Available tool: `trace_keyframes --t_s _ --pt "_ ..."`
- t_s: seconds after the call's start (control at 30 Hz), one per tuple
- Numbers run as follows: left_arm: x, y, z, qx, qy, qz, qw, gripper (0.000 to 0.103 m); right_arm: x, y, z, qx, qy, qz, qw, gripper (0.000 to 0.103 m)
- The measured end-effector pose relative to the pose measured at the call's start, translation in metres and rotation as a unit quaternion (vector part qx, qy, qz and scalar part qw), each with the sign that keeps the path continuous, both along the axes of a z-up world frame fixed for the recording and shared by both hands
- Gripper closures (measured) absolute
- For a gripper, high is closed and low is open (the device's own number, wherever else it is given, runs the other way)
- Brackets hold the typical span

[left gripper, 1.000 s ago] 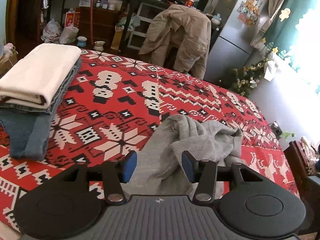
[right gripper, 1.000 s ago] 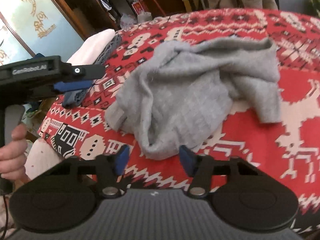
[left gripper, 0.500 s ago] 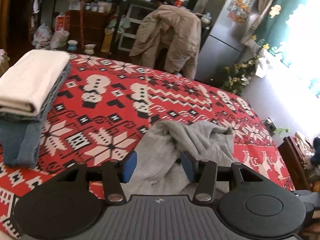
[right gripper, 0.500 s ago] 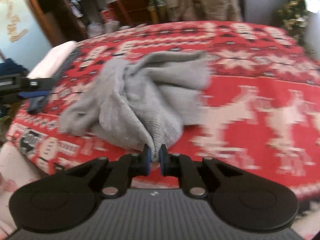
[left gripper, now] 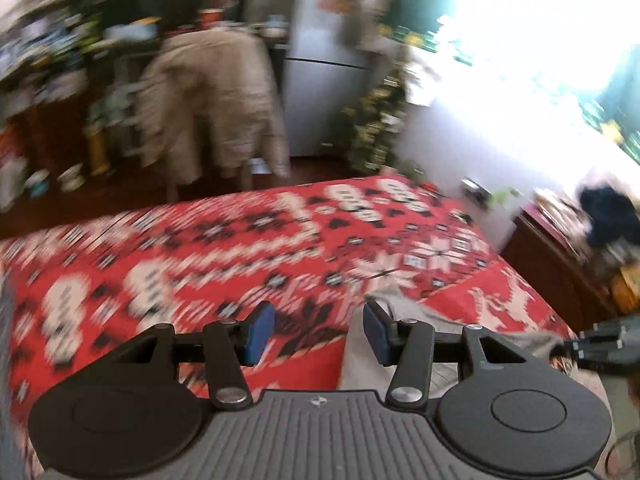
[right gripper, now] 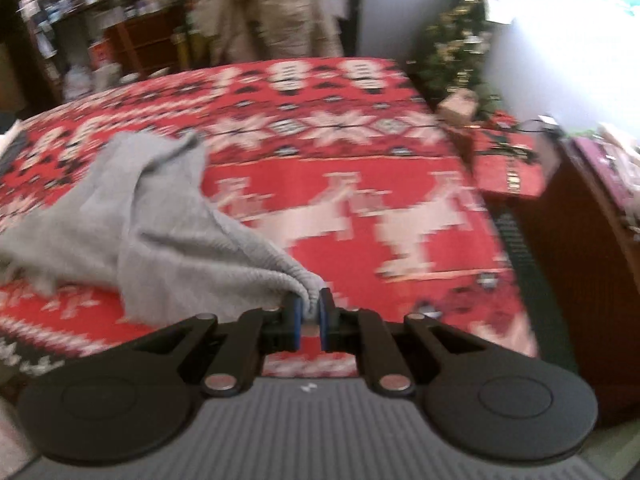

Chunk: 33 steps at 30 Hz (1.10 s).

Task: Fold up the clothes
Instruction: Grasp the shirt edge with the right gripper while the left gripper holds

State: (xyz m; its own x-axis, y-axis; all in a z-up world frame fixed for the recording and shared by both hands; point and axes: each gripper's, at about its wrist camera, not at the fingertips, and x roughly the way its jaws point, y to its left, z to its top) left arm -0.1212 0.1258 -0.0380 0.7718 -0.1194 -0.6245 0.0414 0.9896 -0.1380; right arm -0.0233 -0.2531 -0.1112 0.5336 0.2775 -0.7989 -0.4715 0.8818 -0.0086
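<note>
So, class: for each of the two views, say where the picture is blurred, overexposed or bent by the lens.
Left wrist view: heavy motion blur smears the red patterned blanket and shelves, the window is blown out white, yet the open left gripper stays sharp. Right wrist view: milder blur, the grey sweater softened, the right gripper crisp, and fisheye bending curves the blanket's edges.

left gripper (left gripper: 316, 330) fingers apart, right gripper (right gripper: 308, 314) pinched

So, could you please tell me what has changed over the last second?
The right gripper closed on the grey sweater's ribbed edge and dragged it rightward across the red patterned blanket. The left gripper swung right, losing sight of the folded stack. It stayed open and empty.
</note>
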Motion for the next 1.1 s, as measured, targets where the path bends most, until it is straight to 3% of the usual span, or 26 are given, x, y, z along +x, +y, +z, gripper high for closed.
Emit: trace_keyframes --t_s 0.17,0.23,0.37,0.43,0.47,0.5,0.6,0.73,0.83,0.93,1.03,1.1 --pt "0.065 -0.015 -0.013 0.002 0.025 -0.095 0.9952 0.054 0.035 -0.041 -0.008 -0.021 -0.019 -0.046 0.999 0.095" --pt "0.096 -0.019 -0.022 -0.021 0.042 -0.123 0.9913 0.054 0.039 -0.047 -0.009 -0.014 -0.018 -0.051 0.998 0.095" --pt "0.155 -0.032 -0.05 -0.082 0.098 -0.18 0.9753 0.056 0.044 -0.057 -0.012 0.004 -0.013 -0.06 0.998 0.094" --pt "0.173 -0.042 -0.066 -0.054 0.12 -0.194 0.9721 0.066 0.047 -0.062 -0.014 0.012 -0.011 -0.065 0.998 0.094" --pt "0.182 -0.048 -0.074 -0.038 0.13 -0.201 0.9703 0.079 0.048 -0.065 -0.015 0.017 -0.01 -0.067 0.998 0.094" --pt "0.185 -0.05 -0.079 -0.029 0.14 -0.211 0.967 0.085 0.049 -0.068 -0.015 0.021 -0.009 -0.069 0.997 0.094" --pt "0.192 -0.055 -0.092 -0.006 0.168 -0.246 0.9548 0.085 0.053 -0.074 -0.017 0.035 -0.006 -0.074 0.997 0.094" --pt "0.19 -0.057 -0.099 -0.007 0.188 -0.269 0.9446 0.085 0.052 -0.075 -0.018 0.043 -0.004 -0.076 0.996 0.094" --pt "0.188 -0.063 -0.107 0.01 0.207 -0.274 0.9391 0.077 0.053 -0.075 -0.019 0.046 -0.002 -0.077 0.996 0.094" --pt "0.184 -0.071 -0.11 0.038 0.199 -0.279 0.9388 0.069 0.053 -0.074 -0.02 0.045 -0.002 -0.077 0.996 0.094" --pt "0.178 -0.079 -0.109 0.054 0.193 -0.28 0.9389 0.054 0.051 -0.074 -0.02 0.046 -0.001 -0.079 0.996 0.094" --pt "0.174 -0.085 -0.109 0.063 0.189 -0.281 0.9388 0.036 0.052 -0.075 -0.019 0.048 0.0 -0.081 0.996 0.094"
